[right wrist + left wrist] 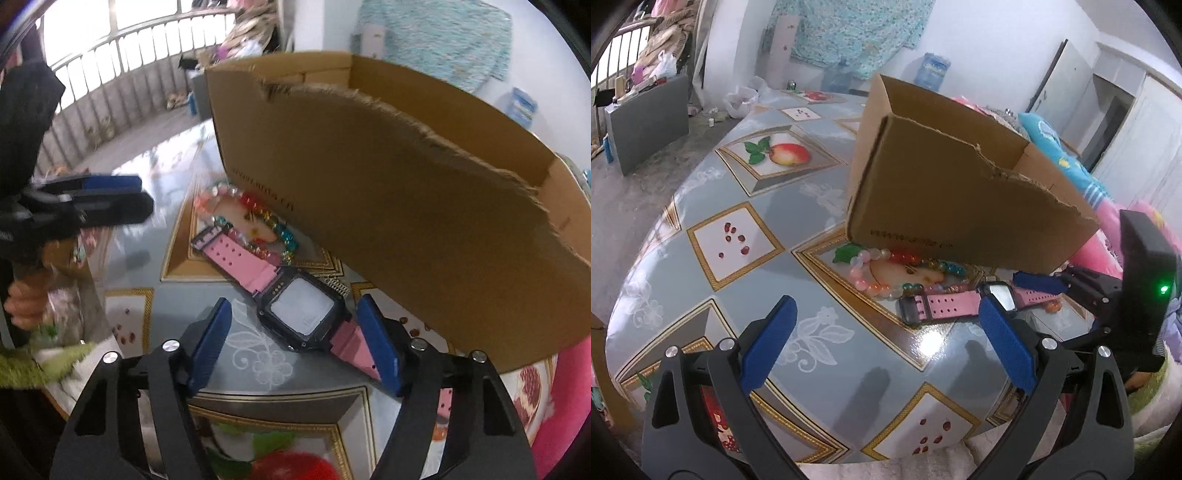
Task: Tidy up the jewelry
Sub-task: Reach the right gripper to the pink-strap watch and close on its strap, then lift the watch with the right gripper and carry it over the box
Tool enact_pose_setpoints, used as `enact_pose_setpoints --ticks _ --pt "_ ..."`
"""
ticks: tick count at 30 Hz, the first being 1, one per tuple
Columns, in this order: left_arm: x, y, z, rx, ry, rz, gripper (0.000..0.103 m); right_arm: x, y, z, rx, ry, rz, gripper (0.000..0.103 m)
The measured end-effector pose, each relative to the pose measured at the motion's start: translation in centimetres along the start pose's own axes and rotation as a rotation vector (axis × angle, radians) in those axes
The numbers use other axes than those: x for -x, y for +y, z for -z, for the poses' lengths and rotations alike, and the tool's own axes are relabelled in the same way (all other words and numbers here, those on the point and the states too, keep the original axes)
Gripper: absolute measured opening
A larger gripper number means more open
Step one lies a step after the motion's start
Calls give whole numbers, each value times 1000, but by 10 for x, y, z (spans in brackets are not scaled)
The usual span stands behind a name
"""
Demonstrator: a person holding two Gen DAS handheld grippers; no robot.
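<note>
The pink-strapped watch (299,314) is lying flat on the bench (701,206), just in front of the torn cardboard box (388,192). The right gripper (295,343) is hanging over it with its fingers (208,343) spread partway; the watch face is sitting between them, one strap running under the right-hand finger, nothing gripped. The left gripper (882,347) is pointing down with its fingers wide and empty, near the watch. A beaded bracelet (255,225) is resting against the box's foot, touching the far strap. I cannot see what is inside the box.

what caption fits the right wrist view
Open right gripper straddling a pink-strapped watch beside a torn cardboard box.
</note>
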State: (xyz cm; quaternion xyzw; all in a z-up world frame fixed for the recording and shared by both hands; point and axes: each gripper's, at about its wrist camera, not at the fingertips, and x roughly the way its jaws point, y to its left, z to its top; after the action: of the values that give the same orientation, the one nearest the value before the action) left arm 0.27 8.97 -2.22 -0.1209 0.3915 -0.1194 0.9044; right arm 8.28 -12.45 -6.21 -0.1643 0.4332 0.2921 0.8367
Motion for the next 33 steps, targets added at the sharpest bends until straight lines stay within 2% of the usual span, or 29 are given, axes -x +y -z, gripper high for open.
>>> enact_pose_setpoints --ticks 3,5,9,13,14,15,17,19,21,23,26,29,30,33 --pt "0 -6 2 -65 -13 -31 96 -6 -4 -2 28 30 3 63" --pt "2 -15 7 -135 -23 -58 96 -2 -5 1 42 39 -19 55" --pt "5 -38 19 -308 -38 -95 95 1 -8 3 65 68 -75 54" --pt "7 -60 34 -469 -42 -107 93 5 -18 5 50 108 -186 54" --pt "6 -66 37 -505 -42 -109 90 5 -22 5 37 118 -217 54" --pt "5 -72 41 -545 -38 -111 80 6 -28 4 16 136 -266 54" --pt "0 -83 48 -607 -22 -132 72 4 -38 3 -15 163 -339 54" --pt "-7 -91 53 -661 -9 -150 59 3 -46 2 -36 186 -399 54" --pt "-13 -98 58 -709 -5 -168 56 2 -51 1 -48 208 -451 54" --pt "-19 -104 62 -741 10 -181 47 0 -55 0 -62 220 -487 54" --pt "-25 -108 65 -766 34 -191 39 -3 -64 0 -112 226 -549 54" --pt "-30 -109 64 -745 49 -190 22 -2 -60 -3 -115 206 -546 54" --pt "-31 -108 62 -733 53 -194 12 1 -60 1 -122 200 -532 54" --pt "-32 -100 53 -686 68 -155 10 25 -57 3 -87 136 -413 54"
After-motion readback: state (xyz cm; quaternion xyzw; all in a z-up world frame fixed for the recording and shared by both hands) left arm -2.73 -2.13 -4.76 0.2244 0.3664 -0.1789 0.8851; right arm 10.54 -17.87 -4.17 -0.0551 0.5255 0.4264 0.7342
